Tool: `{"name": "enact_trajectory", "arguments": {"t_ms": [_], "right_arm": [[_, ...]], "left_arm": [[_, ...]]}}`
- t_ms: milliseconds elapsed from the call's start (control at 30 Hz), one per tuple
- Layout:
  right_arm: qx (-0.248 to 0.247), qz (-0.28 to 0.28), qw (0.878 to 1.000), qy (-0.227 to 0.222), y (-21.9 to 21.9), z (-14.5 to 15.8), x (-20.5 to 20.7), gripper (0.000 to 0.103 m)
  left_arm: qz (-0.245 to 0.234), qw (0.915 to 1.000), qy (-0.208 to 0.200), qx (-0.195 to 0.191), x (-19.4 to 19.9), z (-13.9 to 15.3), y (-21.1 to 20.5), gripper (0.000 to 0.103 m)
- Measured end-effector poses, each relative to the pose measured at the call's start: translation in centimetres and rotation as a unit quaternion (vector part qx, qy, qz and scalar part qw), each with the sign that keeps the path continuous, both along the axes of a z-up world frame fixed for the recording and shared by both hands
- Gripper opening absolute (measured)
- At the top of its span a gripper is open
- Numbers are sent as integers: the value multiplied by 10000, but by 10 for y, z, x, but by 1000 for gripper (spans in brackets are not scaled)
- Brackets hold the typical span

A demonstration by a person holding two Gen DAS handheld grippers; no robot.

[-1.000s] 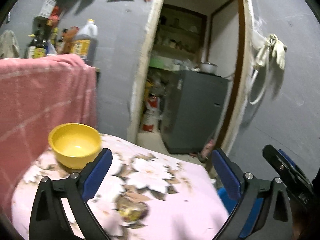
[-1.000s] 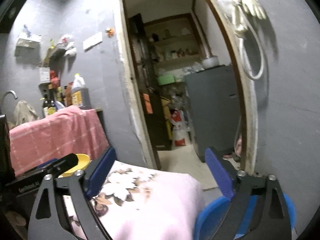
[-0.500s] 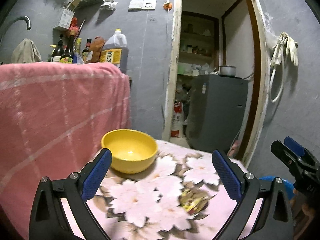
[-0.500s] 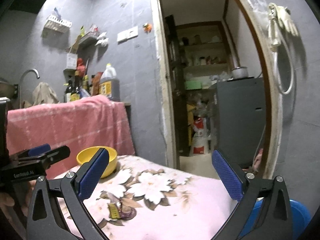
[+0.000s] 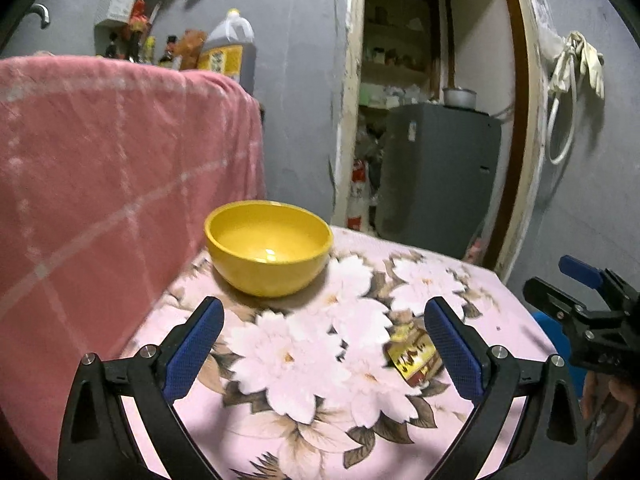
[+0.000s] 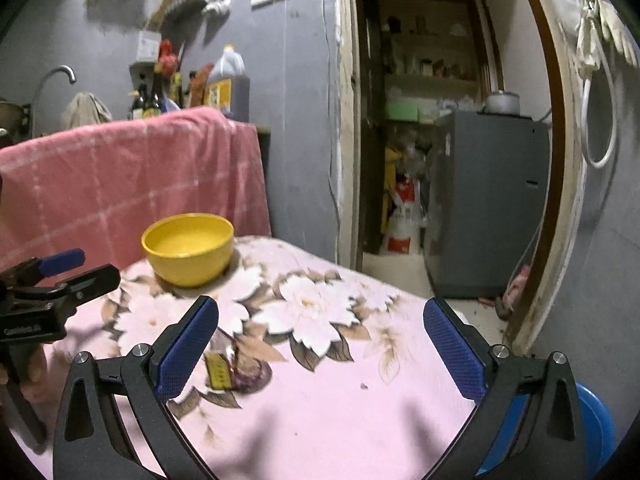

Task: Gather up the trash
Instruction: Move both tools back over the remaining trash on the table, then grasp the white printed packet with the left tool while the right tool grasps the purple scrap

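A crumpled snack wrapper [image 5: 414, 356], yellow and dark red, lies flat on the pink flowered tablecloth [image 5: 320, 360]. In the right wrist view the same wrapper [image 6: 230, 368] sits just right of the left blue pad. My left gripper [image 5: 324, 344] hangs open above the cloth, its right pad beside the wrapper. My right gripper [image 6: 320, 344] is open too, with nothing between its fingers. A yellow bowl [image 5: 269, 252] stands at the far side of the table; in the right wrist view the bowl [image 6: 188, 249] is at the back left.
A pink checked towel [image 5: 120, 184] hangs along the left. A blue bin [image 6: 596, 420] stands on the floor off the table's right edge. Bottles [image 6: 226, 84] crowd the counter behind. An open doorway [image 6: 440, 160] with a grey fridge [image 6: 488, 200] lies beyond.
Both grippers have tilted down and moved closer over the table. The bowl and wrapper now sit larger and nearer the pads. Both stay open.
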State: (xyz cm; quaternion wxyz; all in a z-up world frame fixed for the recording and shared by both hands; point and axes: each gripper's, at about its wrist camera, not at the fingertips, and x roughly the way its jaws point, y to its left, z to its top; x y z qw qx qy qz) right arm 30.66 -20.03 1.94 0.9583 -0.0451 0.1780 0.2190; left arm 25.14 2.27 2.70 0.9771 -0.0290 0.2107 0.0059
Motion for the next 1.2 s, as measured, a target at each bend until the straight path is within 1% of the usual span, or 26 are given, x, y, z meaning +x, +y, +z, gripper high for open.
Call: {"name": "enact_trajectory", "arguments": {"t_ms": [100, 200, 333, 400, 533, 600, 700, 733, 767, 800, 867, 900, 967, 1000, 1067, 1100, 1167, 1200], "right_arm": [[-161, -92, 9996, 212, -1, -7, 9, 103], [-335, -235, 9979, 499, -4, -15, 20, 103], [-333, -473, 9937, 961, -15, -25, 37, 103], [-268, -546, 9921, 1097, -20, -27, 42, 103], [-170, -597, 9899, 1277, -27, -29, 47, 103], [-168, -587, 9890, 1349, -28, -31, 49, 103], [-201, -569, 9879, 1430, -29, -33, 50, 103], [-217, -561, 9876, 1453, -29, -34, 51, 103], [-230, -549, 9873, 1475, -28, -35, 51, 103], [-239, -532, 9869, 1503, -28, -36, 51, 103], [-247, -495, 9864, 1545, -27, -37, 52, 103], [-247, -467, 9863, 1565, -26, -38, 52, 103], [-251, -419, 9859, 1599, -23, -39, 52, 103], [-254, -386, 9858, 1616, -21, -39, 52, 103], [-257, -305, 9856, 1643, -17, -40, 52, 103], [-258, -251, 9855, 1655, -15, -41, 52, 103], [-244, -95, 9850, 1704, -10, -42, 52, 103], [-225, -13, 9846, 1736, -8, -42, 51, 103]], "left_arm": [[-271, 9988, 408, -24, 12, -10, -6, 98], [-510, 9953, 827, -15, 25, -20, -13, 98], [-833, 9872, 1359, 108, 39, -32, -28, 98], [-980, 9821, 1582, 286, 45, -38, -39, 98], [-1181, 9733, 1821, 752, 53, -48, -62, 98], [-1184, 9722, 1805, 903, 57, -49, -70, 98], [-1142, 9734, 1766, 912, 62, -48, -73, 98], [-1099, 9742, 1761, 888, 63, -48, -72, 95], [-1068, 9751, 1755, 837, 65, -48, -71, 88], [-1039, 9762, 1750, 751, 65, -47, -68, 84], [-968, 9784, 1731, 582, 65, -45, -61, 72], [-938, 9794, 1711, 518, 66, -45, -58, 69], [-915, 9815, 1647, 337, 65, -42, -52, 58], [-898, 9826, 1608, 248, 64, -38, -48, 56], [-864, 9839, 1562, 99, 63, -32, -42, 48], [-853, 9840, 1564, 59, 63, -31, -38, 46], [-872, 9828, 1628, 59, 62, -30, -33, 38], [-886, 9819, 1673, 58, 61, -30, -30, 36]]}}
